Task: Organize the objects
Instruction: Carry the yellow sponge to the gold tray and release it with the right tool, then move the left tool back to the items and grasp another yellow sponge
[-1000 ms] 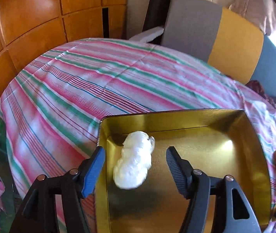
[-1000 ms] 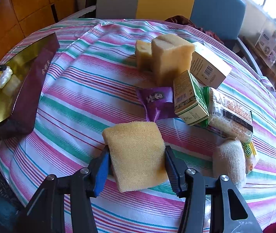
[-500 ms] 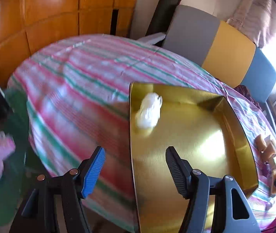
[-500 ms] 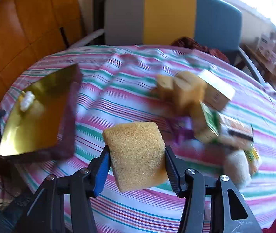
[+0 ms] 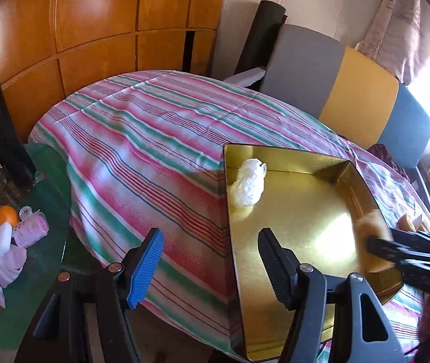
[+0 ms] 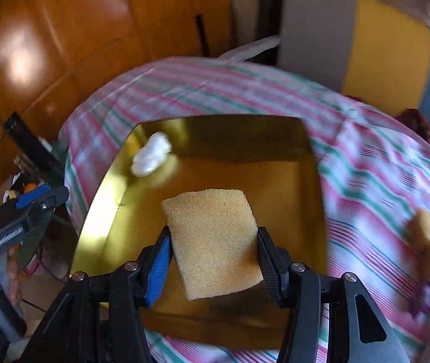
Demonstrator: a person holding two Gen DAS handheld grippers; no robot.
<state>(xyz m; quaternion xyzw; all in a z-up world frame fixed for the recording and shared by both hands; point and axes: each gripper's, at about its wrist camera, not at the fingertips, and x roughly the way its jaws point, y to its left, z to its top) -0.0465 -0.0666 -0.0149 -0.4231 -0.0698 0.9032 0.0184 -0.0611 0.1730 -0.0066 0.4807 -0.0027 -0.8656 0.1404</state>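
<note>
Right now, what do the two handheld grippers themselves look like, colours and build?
Both match. The left gripper and right gripper each have black plastic frames with triangular cutouts and round silvery or copper-toned pivot pins. On each, one finger wears a ribbed blue pad and the other a ribbed black pad. No cables show, and no sleeve can be made out.

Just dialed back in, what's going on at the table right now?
A person is sorting things into a gold box on the striped tablecloth. The right gripper is shut on a yellow sponge and holds it over the box. A white wad already lies in one corner of the box. The left gripper is open and empty, beside the box's edge. More sponges show blurred on the cloth to the right.
</note>
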